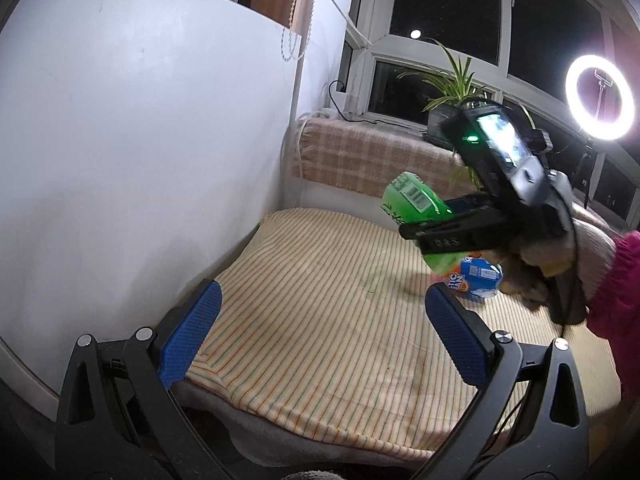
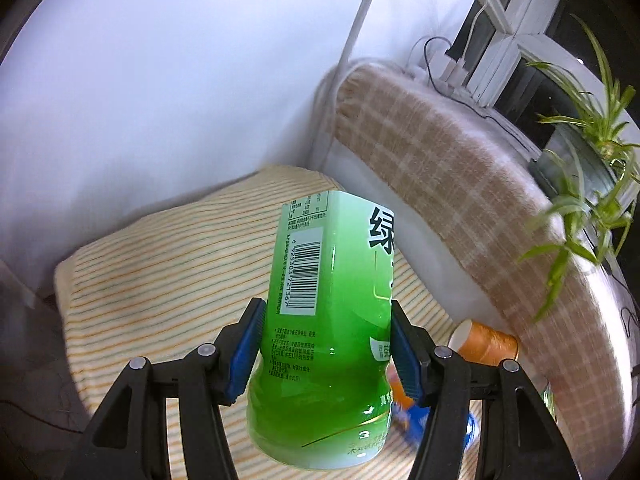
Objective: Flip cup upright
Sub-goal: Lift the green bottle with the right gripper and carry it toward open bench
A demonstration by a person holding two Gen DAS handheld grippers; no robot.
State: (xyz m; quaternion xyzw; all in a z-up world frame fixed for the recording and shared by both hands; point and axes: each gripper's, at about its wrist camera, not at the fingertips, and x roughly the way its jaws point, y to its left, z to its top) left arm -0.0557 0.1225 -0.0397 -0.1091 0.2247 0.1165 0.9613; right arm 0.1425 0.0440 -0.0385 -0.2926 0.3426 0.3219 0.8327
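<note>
There are two grippers: the left gripper [image 1: 322, 344] and the right gripper [image 2: 326, 344]. Each one has two blue jaws. There is one green cup [image 2: 326, 320], squeezed between the jaws of the right gripper. There is one orange cup [image 2: 486, 342], lying just to the right of those jaws. There is one blue packet [image 1: 478, 280], just below them. There is one plant [image 2: 588, 184] and one ring light [image 1: 600, 98].

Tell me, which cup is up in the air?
The green cup, pinched by the right tool. The orange cup and blue cup lie on the striped cloth.
</note>
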